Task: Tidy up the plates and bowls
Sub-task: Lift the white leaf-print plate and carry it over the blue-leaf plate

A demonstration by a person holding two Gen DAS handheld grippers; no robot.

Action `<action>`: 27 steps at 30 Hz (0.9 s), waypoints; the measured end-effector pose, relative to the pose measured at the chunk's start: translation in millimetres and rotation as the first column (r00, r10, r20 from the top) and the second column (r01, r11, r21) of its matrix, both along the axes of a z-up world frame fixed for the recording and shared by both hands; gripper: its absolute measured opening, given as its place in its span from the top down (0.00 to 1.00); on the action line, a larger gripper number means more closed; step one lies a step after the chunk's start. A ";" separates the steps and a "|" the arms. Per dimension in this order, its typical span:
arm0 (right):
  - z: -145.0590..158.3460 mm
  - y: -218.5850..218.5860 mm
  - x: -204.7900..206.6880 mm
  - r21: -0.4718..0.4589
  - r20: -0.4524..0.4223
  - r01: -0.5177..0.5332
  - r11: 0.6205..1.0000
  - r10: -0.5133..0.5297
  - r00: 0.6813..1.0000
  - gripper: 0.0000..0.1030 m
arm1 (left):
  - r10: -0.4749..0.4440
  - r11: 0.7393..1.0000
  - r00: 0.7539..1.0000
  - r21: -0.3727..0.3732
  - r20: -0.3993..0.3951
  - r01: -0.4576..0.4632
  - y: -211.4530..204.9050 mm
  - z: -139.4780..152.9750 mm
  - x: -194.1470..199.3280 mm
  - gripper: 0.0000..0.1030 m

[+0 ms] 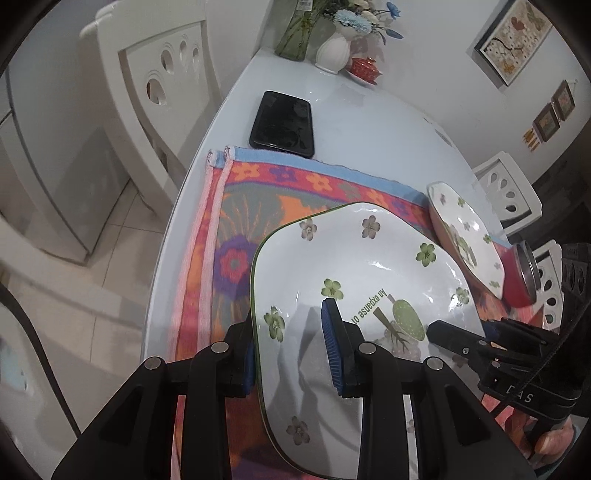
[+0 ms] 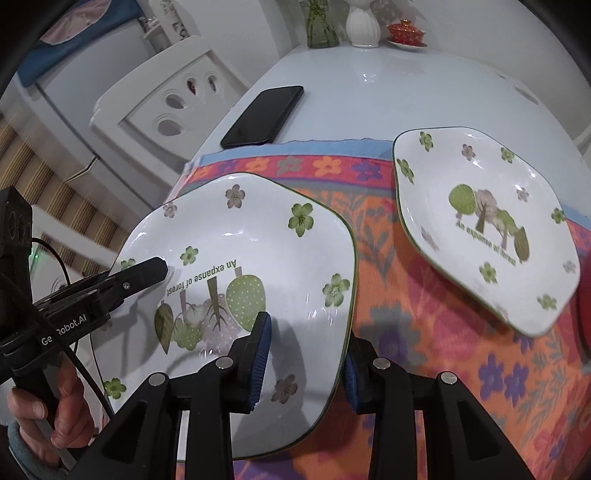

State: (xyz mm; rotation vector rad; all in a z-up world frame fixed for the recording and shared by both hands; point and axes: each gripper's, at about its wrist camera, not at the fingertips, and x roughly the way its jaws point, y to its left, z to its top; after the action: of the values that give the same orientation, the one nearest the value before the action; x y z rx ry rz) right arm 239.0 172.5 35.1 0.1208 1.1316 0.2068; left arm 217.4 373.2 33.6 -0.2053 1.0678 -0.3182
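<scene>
I have the big plate (image 2: pixel 255 236) in both claws, and it fills the lower centre of each view, tilted above the cloth (image 2: pixel 424 314). Its printed trees and the words "An expanse of forest" read upside down to me. My right gripper (image 2: pixel 306 362) straddles the plate's right rim at the bottom of the right wrist view, one blue pad on the white face and the other under the edge, clamped onto it. My left gripper (image 1: pixel 290 350) does the same on the left rim at the bottom of the left wrist view, one pad inside the dish and one outside, gripping the rim.

A second plate (image 2: pixel 487 225) of the same pattern sits at the right of the right wrist view, on the cloth, apart from the one I hold. Just past it, at the right edge of the left wrist view, is a red jar (image 1: pixel 521 275) with a metal lid.

Further up, a phone (image 2: pixel 264 114) lies on the bare table (image 2: pixel 388 88), touching the cloth's blue border. Vases (image 2: pixel 362 27) and a red lidded cup (image 2: pixel 406 31) stand at the top. A white chair (image 1: pixel 147 96) stands upper left.
</scene>
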 end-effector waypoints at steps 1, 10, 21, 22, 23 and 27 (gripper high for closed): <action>2.8 -0.3 -5.9 0.000 0.002 -0.003 1.000 0.003 1.000 0.67 | -0.002 1.000 1.000 0.004 0.003 0.002 -1.2 2.2 -4.7 0.74; 37.2 -7.9 -70.7 0.008 0.044 0.004 1.000 -0.005 0.999 0.67 | -0.025 1.000 0.999 0.005 0.045 0.025 -12.4 34.7 -63.1 0.74; 60.2 -27.0 -166.5 0.038 0.049 0.014 0.999 -0.016 0.999 0.67 | -0.009 1.000 0.997 0.010 0.076 0.008 -31.6 66.9 -152.0 0.74; 61.5 -28.5 -175.8 0.039 0.048 0.011 0.999 -0.012 0.999 0.67 | -0.006 1.000 0.997 0.011 0.074 0.005 -32.8 67.8 -160.1 0.74; 62.4 -30.1 -184.7 0.039 0.047 0.007 0.999 -0.008 0.999 0.67 | -0.004 1.000 0.997 0.015 0.073 0.003 -34.8 68.3 -169.7 0.74; 59.3 -38.0 -221.7 0.044 0.028 -0.006 0.999 0.005 1.000 0.67 | 0.006 1.000 0.999 0.022 0.052 -0.008 -42.0 65.0 -202.5 0.74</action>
State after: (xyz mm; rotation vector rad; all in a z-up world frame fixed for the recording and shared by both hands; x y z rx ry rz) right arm 17.3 134.5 94.4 0.1538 1.0997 0.2380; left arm 14.9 331.2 98.6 -0.1804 1.0190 -0.3040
